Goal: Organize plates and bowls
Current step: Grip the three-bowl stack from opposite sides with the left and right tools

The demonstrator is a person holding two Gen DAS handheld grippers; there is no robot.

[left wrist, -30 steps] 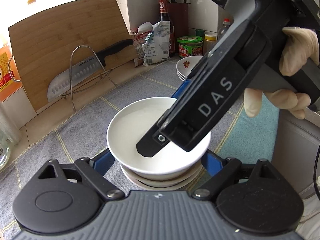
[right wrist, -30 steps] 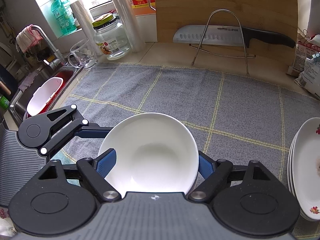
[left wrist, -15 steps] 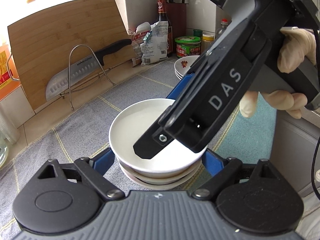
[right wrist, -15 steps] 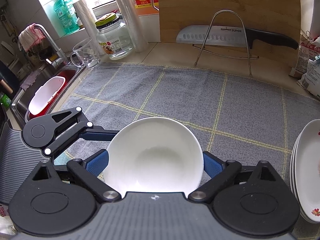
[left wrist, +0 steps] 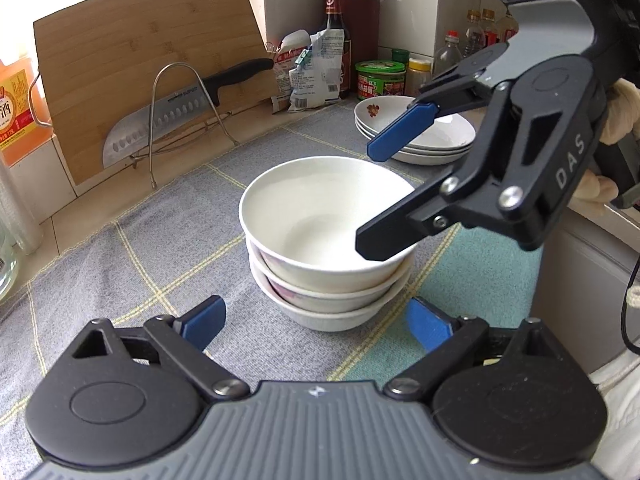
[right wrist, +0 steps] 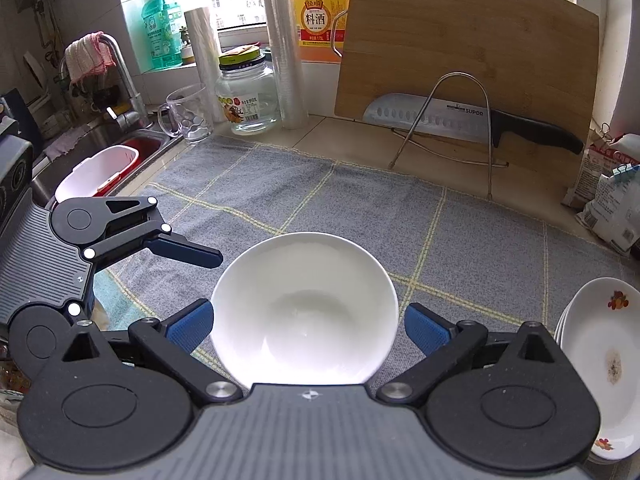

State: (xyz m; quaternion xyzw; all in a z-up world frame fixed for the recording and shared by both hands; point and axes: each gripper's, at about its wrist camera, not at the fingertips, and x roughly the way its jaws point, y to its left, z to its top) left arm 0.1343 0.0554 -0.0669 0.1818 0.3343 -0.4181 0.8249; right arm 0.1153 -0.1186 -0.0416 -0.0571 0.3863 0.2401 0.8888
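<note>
"SUPOR" is printed on the knife (right wrist: 472,118) leaning in a wire rack (right wrist: 460,120) against the cutting board (right wrist: 468,40); "DAS" marks the right tool (left wrist: 374,196), and an orange bottle (right wrist: 318,12) carries Chinese characters. The stack of bowls (left wrist: 326,240) sits on the grey checked cloth (right wrist: 320,200) covering the surface, plates (left wrist: 416,130) stacked behind it. Both tools have just been opening: the right tool's jaws stand released either side of the top bowl, the left tool (left wrist: 316,320) released just before the stack.
</note>
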